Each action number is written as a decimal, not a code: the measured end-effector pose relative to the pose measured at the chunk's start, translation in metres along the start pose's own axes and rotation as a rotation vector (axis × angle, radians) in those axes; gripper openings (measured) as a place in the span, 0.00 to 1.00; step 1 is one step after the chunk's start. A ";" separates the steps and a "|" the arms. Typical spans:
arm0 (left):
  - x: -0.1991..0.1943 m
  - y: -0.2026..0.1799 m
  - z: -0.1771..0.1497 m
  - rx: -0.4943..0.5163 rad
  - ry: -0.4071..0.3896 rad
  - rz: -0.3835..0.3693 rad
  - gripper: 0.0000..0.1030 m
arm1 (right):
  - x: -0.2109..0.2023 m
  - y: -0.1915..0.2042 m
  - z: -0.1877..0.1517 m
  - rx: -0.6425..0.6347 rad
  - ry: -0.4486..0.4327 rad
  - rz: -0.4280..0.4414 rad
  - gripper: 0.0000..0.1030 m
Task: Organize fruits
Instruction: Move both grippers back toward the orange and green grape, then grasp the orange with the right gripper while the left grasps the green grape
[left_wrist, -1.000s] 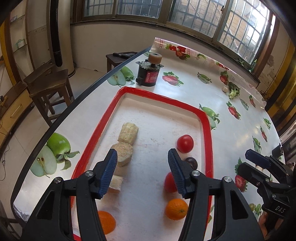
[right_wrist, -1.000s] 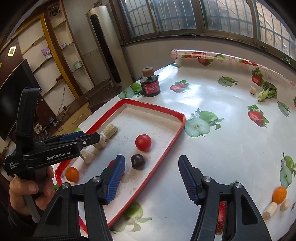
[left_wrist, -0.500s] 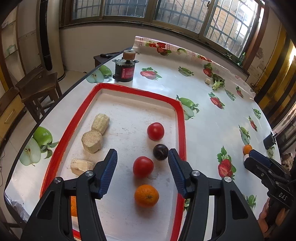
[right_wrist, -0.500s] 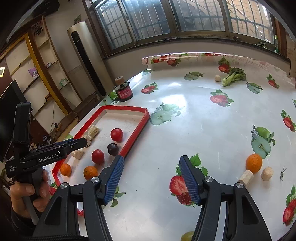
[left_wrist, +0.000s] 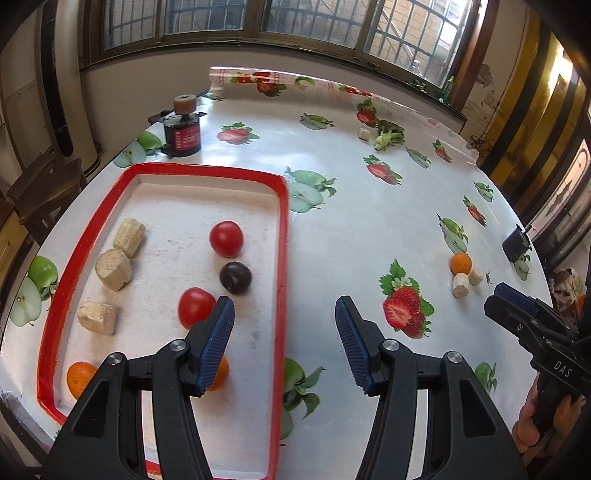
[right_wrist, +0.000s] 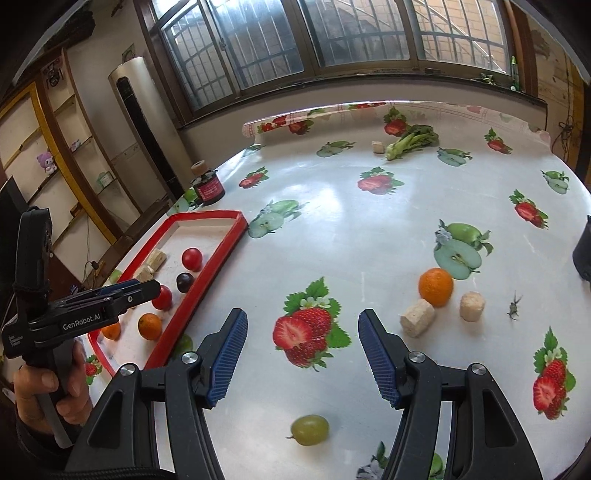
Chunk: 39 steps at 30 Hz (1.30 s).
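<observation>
A red-rimmed white tray (left_wrist: 282, 236) holds two tomatoes (left_wrist: 226, 238), a dark plum (left_wrist: 235, 277), two oranges (left_wrist: 79, 378) and three beige chunks (left_wrist: 112, 268). My left gripper (left_wrist: 284, 314) hangs open over the tray's right rim with nothing between its fingers. My right gripper (right_wrist: 303, 321) is open above a printed strawberry on the bare table, empty. A green grape (right_wrist: 309, 429) lies just under it, close to the camera. To its right sit a loose orange (right_wrist: 436, 287) and two beige chunks (right_wrist: 417, 317). A hand holds the left gripper (right_wrist: 147, 286) beside the tray (right_wrist: 221, 236).
A black jar with a red label (left_wrist: 183, 134) stands behind the tray. A green vegetable (right_wrist: 412, 140) and a small beige chunk (right_wrist: 377, 147) lie at the far side. A dark object (right_wrist: 583, 254) sits at the table's right edge. Wooden chairs stand left of the table.
Both grippers have swept right across the table. The left went from over the tray's middle to its right rim; the right left the tray's edge, and the grape came into view.
</observation>
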<state>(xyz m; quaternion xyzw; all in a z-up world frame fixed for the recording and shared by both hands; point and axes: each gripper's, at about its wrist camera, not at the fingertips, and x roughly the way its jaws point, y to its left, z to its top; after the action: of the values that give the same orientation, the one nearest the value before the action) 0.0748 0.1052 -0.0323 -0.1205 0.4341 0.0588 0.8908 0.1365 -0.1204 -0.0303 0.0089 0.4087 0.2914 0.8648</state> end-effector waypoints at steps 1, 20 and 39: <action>0.001 -0.007 -0.001 0.012 0.004 -0.008 0.54 | -0.004 -0.007 -0.002 0.006 -0.004 -0.011 0.63; 0.018 -0.097 -0.031 0.210 0.108 -0.115 0.55 | -0.027 -0.087 -0.029 0.141 -0.010 -0.124 0.63; 0.047 -0.150 -0.070 0.378 0.152 -0.158 0.55 | 0.067 -0.095 0.024 0.071 0.086 -0.168 0.43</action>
<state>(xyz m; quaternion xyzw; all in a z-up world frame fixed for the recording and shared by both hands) 0.0821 -0.0579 -0.0860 0.0109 0.4927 -0.1029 0.8640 0.2345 -0.1600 -0.0852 -0.0073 0.4547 0.2031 0.8671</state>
